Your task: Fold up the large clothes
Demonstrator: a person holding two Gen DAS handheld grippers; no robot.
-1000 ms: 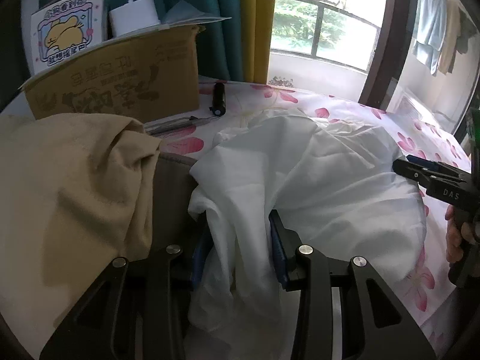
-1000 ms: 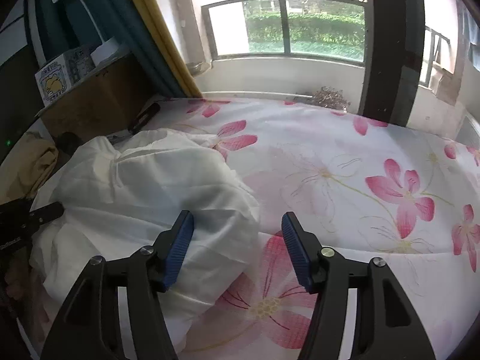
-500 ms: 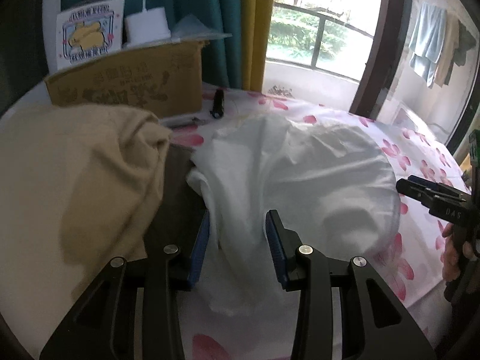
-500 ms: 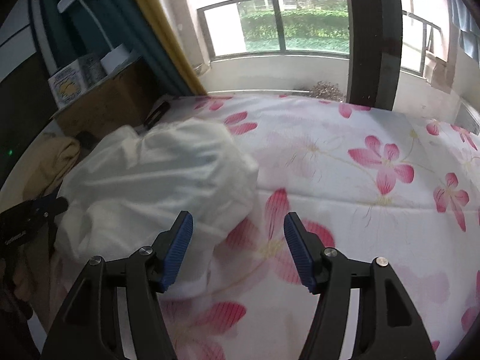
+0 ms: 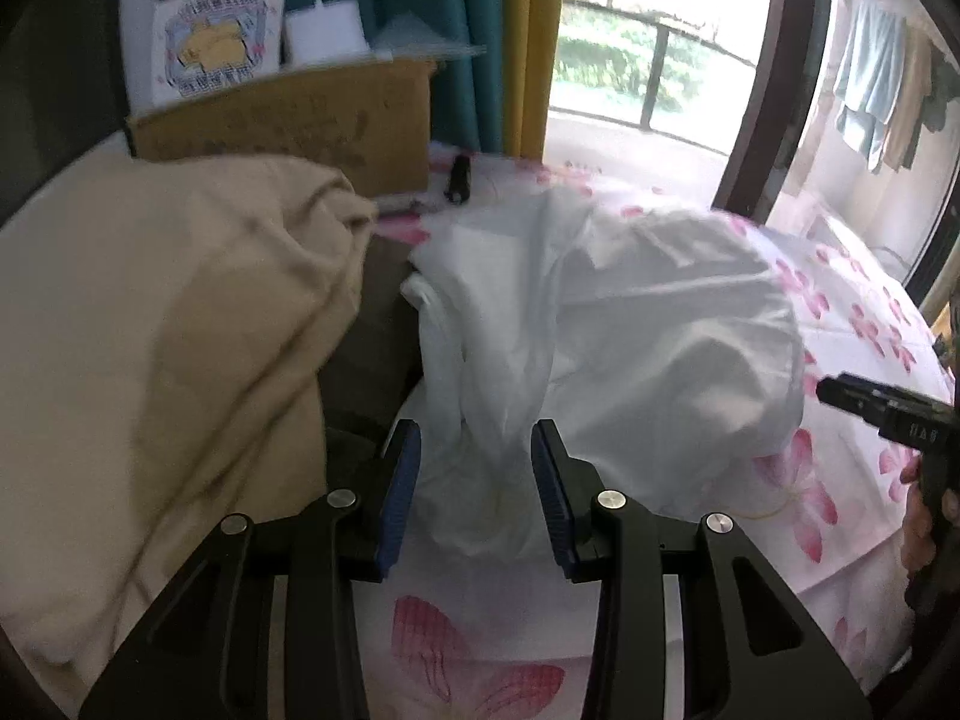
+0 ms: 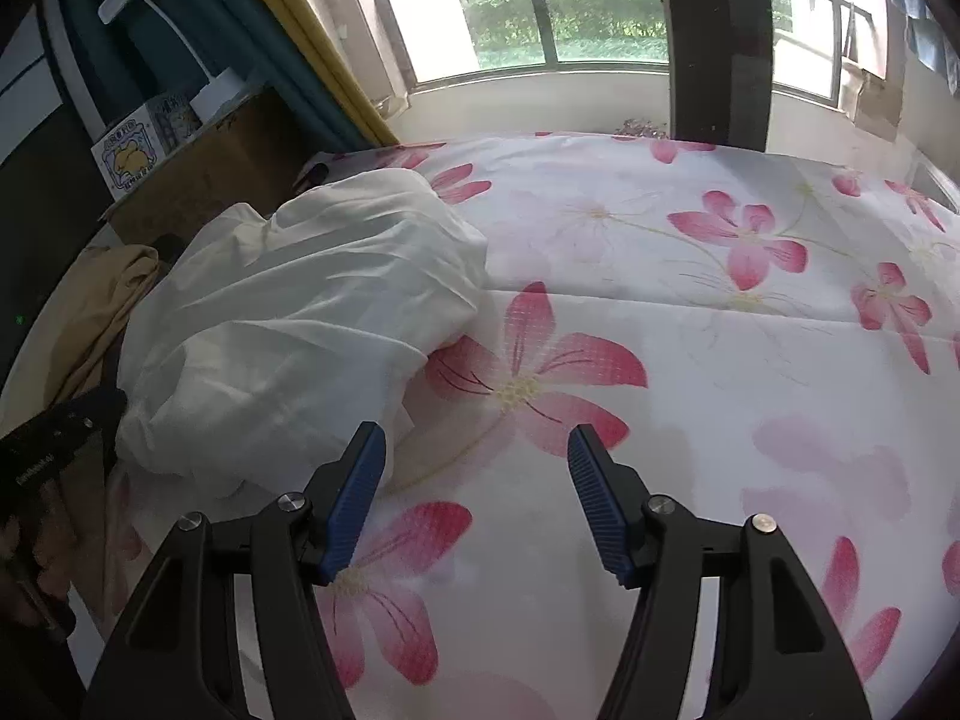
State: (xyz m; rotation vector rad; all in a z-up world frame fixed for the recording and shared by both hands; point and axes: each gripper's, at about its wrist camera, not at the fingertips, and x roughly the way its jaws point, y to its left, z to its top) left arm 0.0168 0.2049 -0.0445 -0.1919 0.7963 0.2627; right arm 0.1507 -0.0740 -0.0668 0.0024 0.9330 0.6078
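A crumpled white garment (image 5: 630,336) lies in a heap on the flowered bed sheet (image 5: 852,312). A hanging fold of it runs down between the blue pads of my left gripper (image 5: 474,468), whose jaws stand apart and do not pinch it. The garment also shows at the left of the right wrist view (image 6: 300,324). My right gripper (image 6: 477,468) is open and empty, just right of the heap's near edge, above the sheet (image 6: 690,312). The right gripper's tip also shows in the left wrist view (image 5: 882,402).
A beige garment (image 5: 156,348) is piled left of the white one, with a dark cloth (image 5: 372,336) between them. A cardboard box (image 5: 288,120) and teal curtains (image 5: 468,30) stand behind. A small black object (image 5: 459,177) lies by the box. The window (image 6: 570,6) is at the bed's far side.
Both grippers have pulled back toward me and risen. The left jaws have opened wider and loosened on the white fold. The right gripper has moved off the heap's edge.
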